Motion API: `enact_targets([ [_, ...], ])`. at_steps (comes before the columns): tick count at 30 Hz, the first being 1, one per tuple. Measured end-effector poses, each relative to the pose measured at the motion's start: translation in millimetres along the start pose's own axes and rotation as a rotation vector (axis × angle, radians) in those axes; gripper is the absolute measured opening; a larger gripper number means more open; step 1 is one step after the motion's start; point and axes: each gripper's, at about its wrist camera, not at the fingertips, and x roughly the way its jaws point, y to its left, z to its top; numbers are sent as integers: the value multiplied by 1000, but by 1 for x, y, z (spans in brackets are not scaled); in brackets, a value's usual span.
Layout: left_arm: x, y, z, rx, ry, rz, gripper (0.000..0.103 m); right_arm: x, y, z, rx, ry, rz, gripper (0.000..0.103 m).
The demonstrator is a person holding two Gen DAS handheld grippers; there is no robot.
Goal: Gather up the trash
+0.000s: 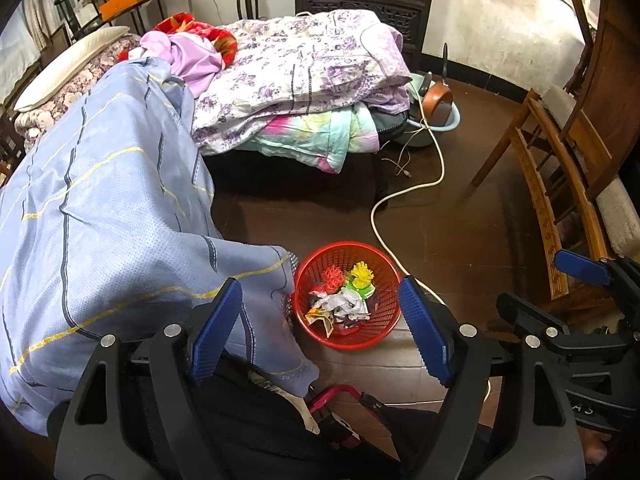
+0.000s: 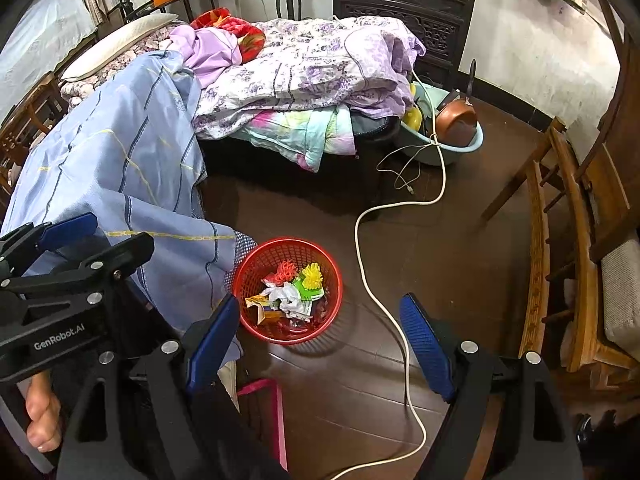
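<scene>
Left wrist view: left gripper (image 1: 322,330) gapes empty above the red basket (image 1: 384,332) — right gripper (image 2: 320,344) wide too; next, scan for stray litter.

Each gripper has a black moulded frame with triangular cut-outs and round silver screws. The left gripper (image 1: 322,326) and right gripper (image 2: 320,344) carry blue ribbed finger pads (image 2: 426,346). White "GenRobot.AI" lettering marks the black body at the right-wrist view's lower left.
</scene>
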Motion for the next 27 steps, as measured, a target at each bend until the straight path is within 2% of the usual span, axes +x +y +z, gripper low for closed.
enact_targets([
  [27, 11, -7, 2, 22, 18, -1, 78, 9, -6, -4, 9, 31, 3, 81],
])
